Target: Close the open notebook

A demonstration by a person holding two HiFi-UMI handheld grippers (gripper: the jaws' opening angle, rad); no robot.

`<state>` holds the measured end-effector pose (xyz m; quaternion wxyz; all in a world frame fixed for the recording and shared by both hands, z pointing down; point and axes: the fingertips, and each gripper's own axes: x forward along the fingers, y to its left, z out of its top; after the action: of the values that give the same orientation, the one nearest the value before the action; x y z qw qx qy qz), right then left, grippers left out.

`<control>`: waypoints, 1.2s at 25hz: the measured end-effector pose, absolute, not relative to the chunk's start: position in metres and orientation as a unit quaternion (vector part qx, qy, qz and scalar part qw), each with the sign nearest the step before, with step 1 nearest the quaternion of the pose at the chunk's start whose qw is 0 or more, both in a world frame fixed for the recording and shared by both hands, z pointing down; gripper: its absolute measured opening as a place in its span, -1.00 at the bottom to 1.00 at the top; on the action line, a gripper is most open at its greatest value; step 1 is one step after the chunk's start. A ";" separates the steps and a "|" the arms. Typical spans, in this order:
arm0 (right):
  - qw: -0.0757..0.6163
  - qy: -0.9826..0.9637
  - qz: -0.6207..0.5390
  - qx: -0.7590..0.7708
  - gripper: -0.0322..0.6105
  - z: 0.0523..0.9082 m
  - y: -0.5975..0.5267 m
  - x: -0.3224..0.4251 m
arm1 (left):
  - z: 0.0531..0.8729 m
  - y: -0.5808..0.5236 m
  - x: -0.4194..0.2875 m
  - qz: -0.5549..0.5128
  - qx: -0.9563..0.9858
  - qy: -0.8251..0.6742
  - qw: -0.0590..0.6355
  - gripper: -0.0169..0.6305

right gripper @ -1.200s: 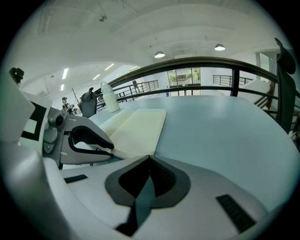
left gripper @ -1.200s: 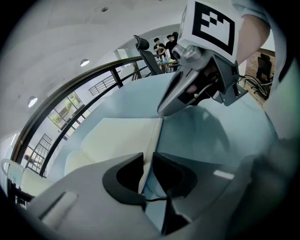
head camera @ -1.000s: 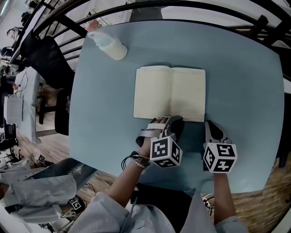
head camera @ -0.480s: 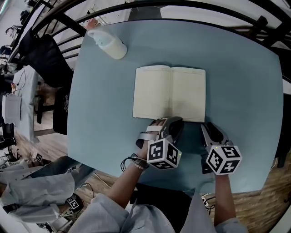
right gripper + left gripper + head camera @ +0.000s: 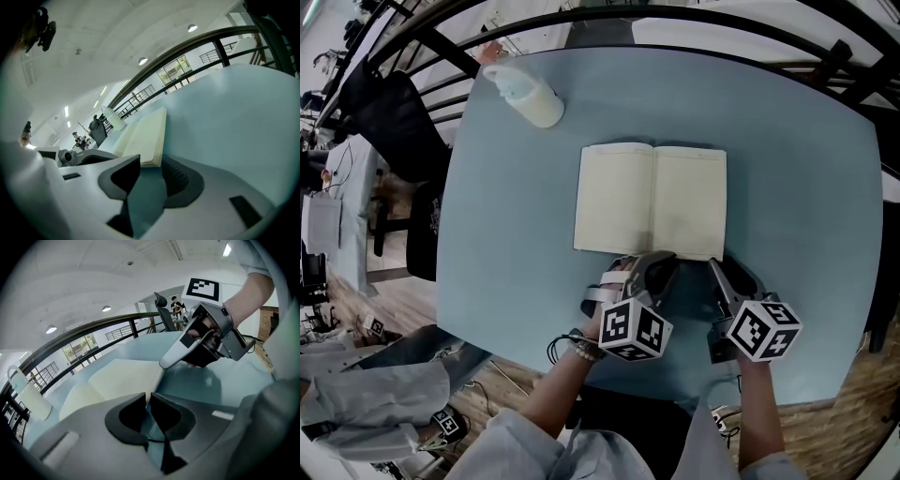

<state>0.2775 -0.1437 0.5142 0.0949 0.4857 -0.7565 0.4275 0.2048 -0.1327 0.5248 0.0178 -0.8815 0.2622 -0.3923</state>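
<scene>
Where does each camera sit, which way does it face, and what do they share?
Head view: on the person's head, steeply down at the light blue table, open cream-paged notebook, forearms, left gripper, right gripper.
Left gripper view: on that gripper, along its empty, just-narrowed jaws toward the notebook; right gripper shows.
Right gripper view: on that gripper, along its just-opened jaws, notebook corner ungripped at their mouth; left gripper shows.
Shared: notebook, table.

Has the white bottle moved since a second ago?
No. The white bottle stays in the same spot near the far left corner of the table, and its gap to the open notebook looks unchanged.
</scene>
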 end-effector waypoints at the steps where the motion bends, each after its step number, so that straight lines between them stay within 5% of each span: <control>1: 0.097 -0.755 0.427 0.487 -0.52 0.514 -0.146 0.278 | 0.524 -0.133 0.205 -0.391 -0.882 0.264 0.017 -0.83; 12: 0.103 -0.750 0.415 0.505 -0.81 0.511 -0.150 0.287 | 0.524 -0.135 0.203 -0.379 -0.883 0.276 0.002 -0.84; 30: 0.064 -0.767 0.392 0.504 -0.86 0.472 -0.149 0.277 | 0.518 -0.126 0.199 -0.365 -0.889 0.275 -0.029 -0.82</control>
<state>0.2767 -0.1490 0.4723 0.0643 0.5041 -0.7667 0.3923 0.1992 -0.1260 0.5176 -0.0294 -0.8892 0.2747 -0.3647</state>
